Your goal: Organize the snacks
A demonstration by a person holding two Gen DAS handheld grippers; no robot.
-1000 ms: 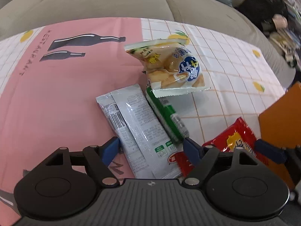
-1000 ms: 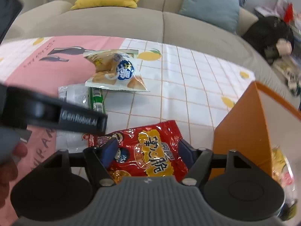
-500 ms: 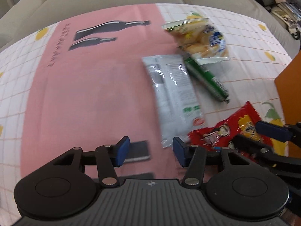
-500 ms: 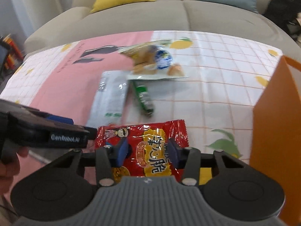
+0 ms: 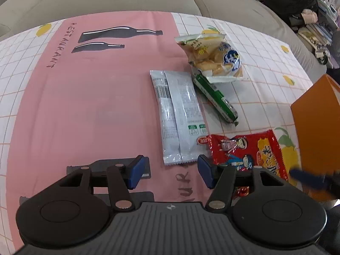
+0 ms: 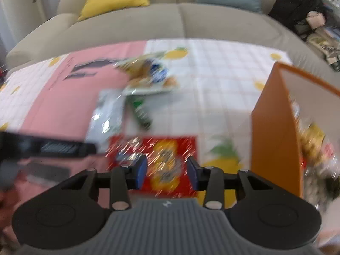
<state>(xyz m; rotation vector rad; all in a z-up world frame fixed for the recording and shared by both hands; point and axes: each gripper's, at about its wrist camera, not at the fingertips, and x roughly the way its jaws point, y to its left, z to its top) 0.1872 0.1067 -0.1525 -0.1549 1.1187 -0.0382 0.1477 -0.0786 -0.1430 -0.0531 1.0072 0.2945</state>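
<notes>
Several snacks lie on the tablecloth: a silver packet, a green stick pack, a yellow-and-blue chip bag and a red snack bag. My left gripper is open and empty, just short of the silver packet's near end. In the blurred right wrist view, my right gripper is open, its jaws either side of the red snack bag. Whether it touches the bag I cannot tell. The orange box stands to the right with snacks inside.
The table carries a pink and white checked cloth. A grey sofa with yellow and blue cushions runs behind it. The orange box stands at the table's right edge. Clutter sits far right.
My left gripper has pulled back from the silver packet and opened wider over the last half second. My right gripper has stayed over the red bag, narrowed, and its view is now motion-blurred.
</notes>
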